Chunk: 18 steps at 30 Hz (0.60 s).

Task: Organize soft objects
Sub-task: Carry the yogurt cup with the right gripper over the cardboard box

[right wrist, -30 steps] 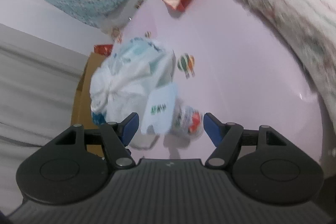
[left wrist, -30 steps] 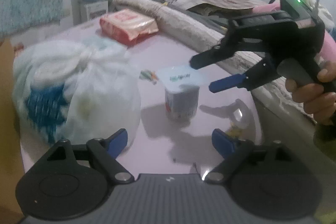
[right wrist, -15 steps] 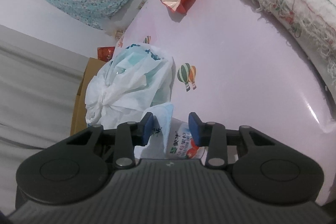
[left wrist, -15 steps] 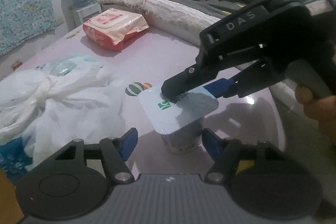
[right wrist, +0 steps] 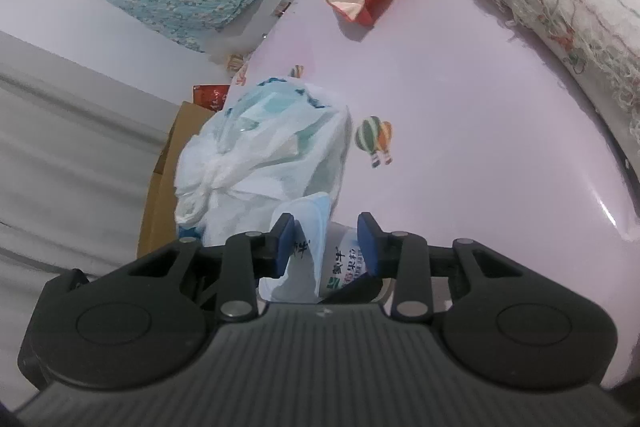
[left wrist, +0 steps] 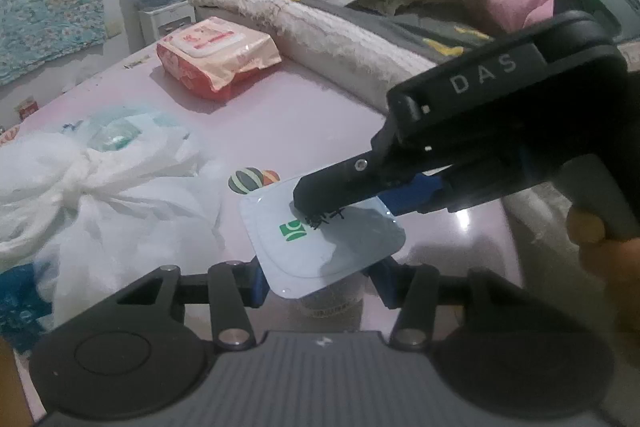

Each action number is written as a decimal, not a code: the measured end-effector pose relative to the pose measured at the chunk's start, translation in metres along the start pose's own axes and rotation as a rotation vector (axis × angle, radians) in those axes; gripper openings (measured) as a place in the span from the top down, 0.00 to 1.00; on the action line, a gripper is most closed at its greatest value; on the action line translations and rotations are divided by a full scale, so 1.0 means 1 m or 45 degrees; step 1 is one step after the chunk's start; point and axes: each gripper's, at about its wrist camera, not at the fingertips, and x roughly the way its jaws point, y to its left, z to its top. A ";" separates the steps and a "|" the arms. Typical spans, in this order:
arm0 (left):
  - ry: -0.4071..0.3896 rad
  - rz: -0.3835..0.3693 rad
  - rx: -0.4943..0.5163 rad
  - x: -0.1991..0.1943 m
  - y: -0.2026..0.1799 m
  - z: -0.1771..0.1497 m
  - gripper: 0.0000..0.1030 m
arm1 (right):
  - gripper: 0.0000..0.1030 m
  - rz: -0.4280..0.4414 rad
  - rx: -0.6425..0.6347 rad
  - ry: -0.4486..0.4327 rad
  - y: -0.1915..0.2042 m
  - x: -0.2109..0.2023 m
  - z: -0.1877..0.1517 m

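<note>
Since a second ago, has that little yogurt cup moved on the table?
Cannot tell. The yogurt cup looks nearer, but it stands beside the same balloon sticker; the camera came closer. Both grippers' jaws have just been closing around it.

The surface (left wrist: 304,123) is smooth, glossy pink, catching a highlight at the right of the frame; the cup (right wrist: 344,267) is glossy printed plastic under a smooth, faintly shiny foil lid (left wrist: 320,239); the bag (left wrist: 100,187) at left is thin, crinkled, translucent white plastic; the wipes pack (left wrist: 216,55) at upper centre is shiny, wrinkled film; the blanket (left wrist: 332,31) behind it is rough, fuzzy cloth with frayed fringe; each tool (left wrist: 316,281) is matt black plastic with ribbed grey housing, blue pads (right wrist: 366,239) and small bright metal pins; the box (right wrist: 160,187) at left is dull brown cardboard.
</note>
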 end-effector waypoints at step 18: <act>-0.309 0.335 -0.247 -0.171 0.084 -0.015 0.51 | 0.67 0.285 -0.434 0.138 0.202 0.033 -0.013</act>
